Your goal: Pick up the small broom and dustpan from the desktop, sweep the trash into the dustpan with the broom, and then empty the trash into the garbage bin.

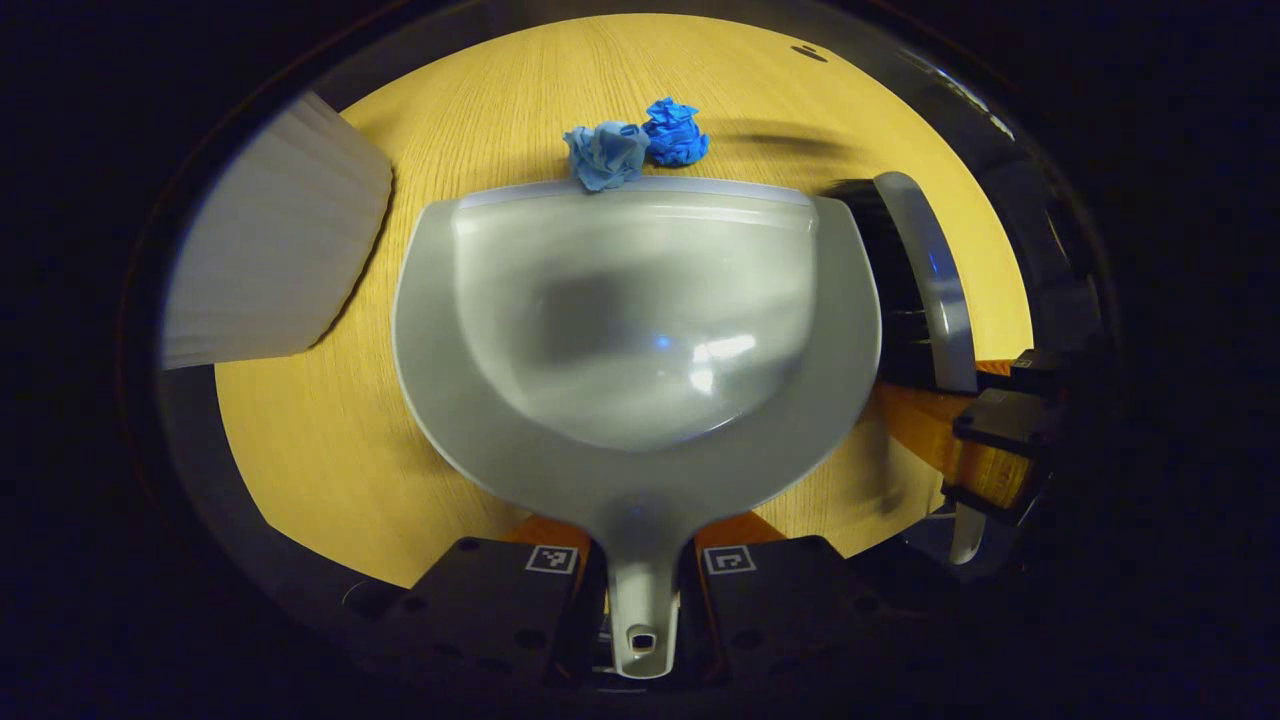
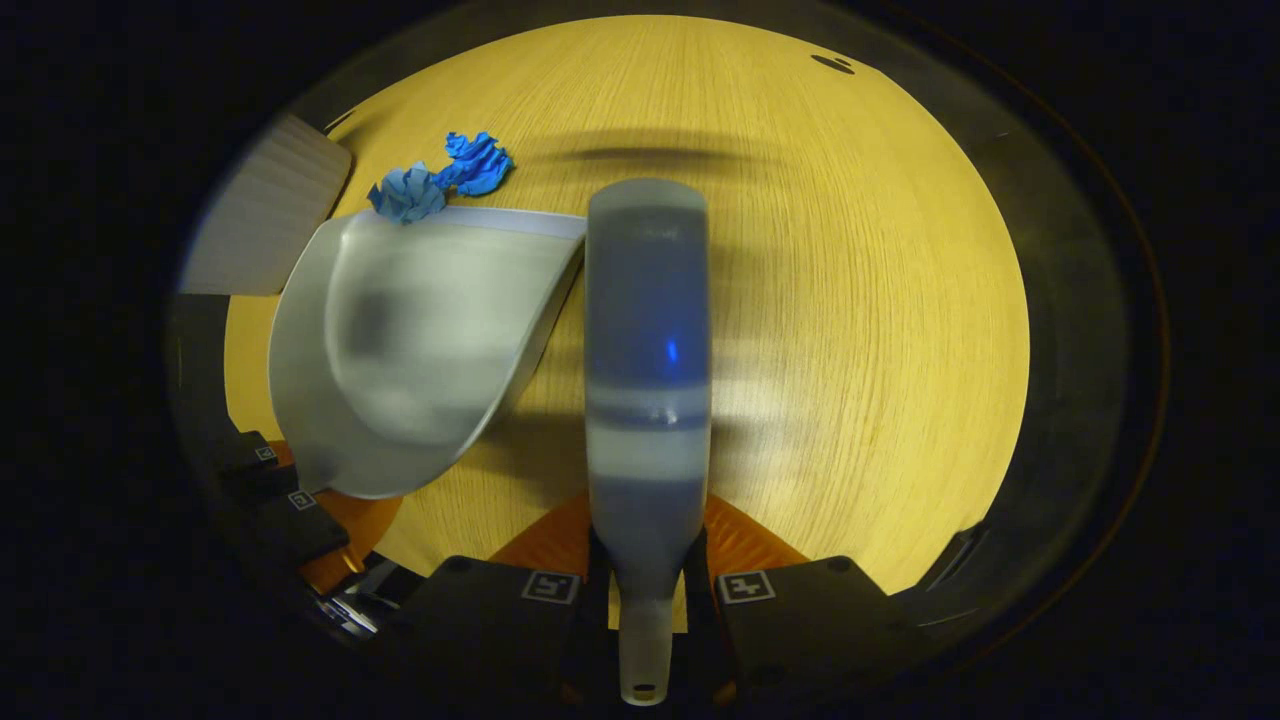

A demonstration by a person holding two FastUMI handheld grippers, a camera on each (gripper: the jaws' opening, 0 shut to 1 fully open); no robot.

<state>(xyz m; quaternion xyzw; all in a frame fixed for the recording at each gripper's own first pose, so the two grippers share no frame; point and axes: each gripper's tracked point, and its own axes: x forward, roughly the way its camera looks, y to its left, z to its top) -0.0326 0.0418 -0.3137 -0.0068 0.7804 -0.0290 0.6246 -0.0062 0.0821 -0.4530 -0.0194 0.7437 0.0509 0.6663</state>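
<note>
Yellow wood desktop (image 1: 330, 440) spread under both tools. Nearest, the left gripper (image 1: 640, 600) was clamped on the dustpan (image 1: 640, 330) handle, and the right gripper (image 2: 645, 610) was clamped on the broom (image 2: 648, 350) handle. Beyond the pan's front lip, two blue paper wads (image 1: 635, 148) lay touching it, unswept. Pickup looked done; sweeping and emptying into the bin (image 1: 275, 240) remained.

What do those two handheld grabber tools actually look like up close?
Each is a blocky, dark-bodied tool. The left gripper and right gripper both carry a small square black-and-white marker on each finger block, with orange parts behind the fingers. The right gripper, seen from the left gripper view, shows orange sections between dark blocks.
</note>
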